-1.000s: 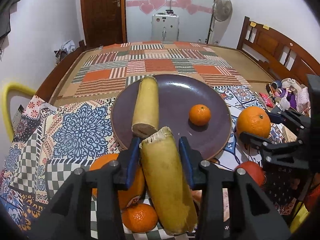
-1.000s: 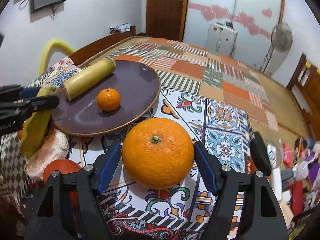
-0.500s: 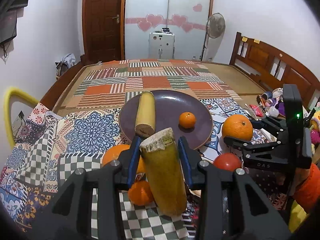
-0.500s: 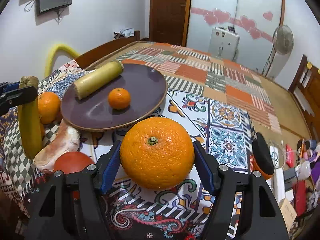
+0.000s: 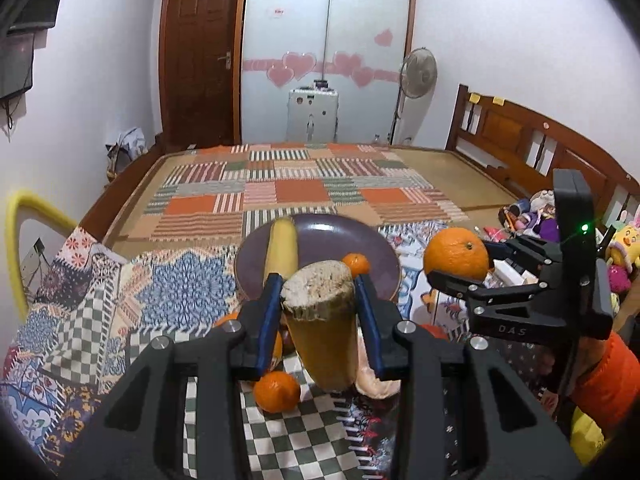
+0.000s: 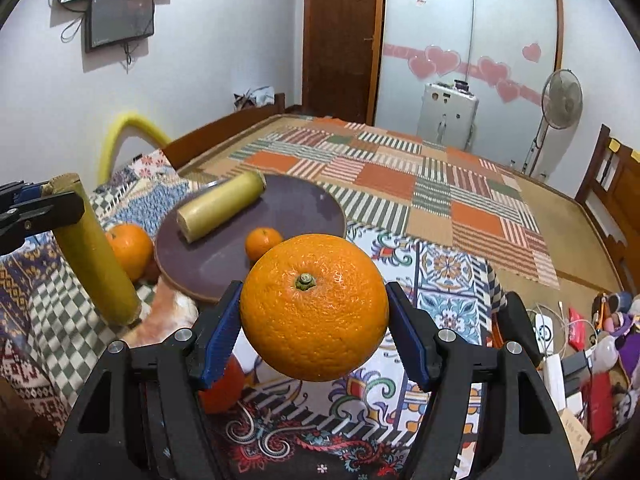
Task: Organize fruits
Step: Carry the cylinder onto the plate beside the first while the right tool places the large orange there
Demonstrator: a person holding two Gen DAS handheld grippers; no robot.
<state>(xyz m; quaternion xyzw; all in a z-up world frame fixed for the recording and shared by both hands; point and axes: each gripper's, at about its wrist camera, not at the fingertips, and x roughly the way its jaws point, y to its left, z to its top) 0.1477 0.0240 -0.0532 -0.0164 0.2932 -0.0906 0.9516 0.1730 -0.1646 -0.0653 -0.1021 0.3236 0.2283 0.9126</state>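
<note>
Left gripper (image 5: pixel 320 320) jaws clamp yellow cane segment (image 5: pixel 324 336), raised above patterned cloth (image 5: pixel 168 292); right gripper (image 6: pixel 314 320) jaws clamp large orange (image 6: pixel 314 308) near purple plate (image 6: pixel 304 208).

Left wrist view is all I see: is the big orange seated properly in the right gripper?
Observer: Yes. The right gripper clamps the orange at its widest, stem toward its camera.
Operator: What I'm holding hides the plate. Any room there?
Observer: The plate shows bare surface in front of the cane piece, left of the small mandarin.
Operator: How does mine hang?
Observer: The held cane tilts in the left gripper, lower end close over the checkered cloth.
</note>
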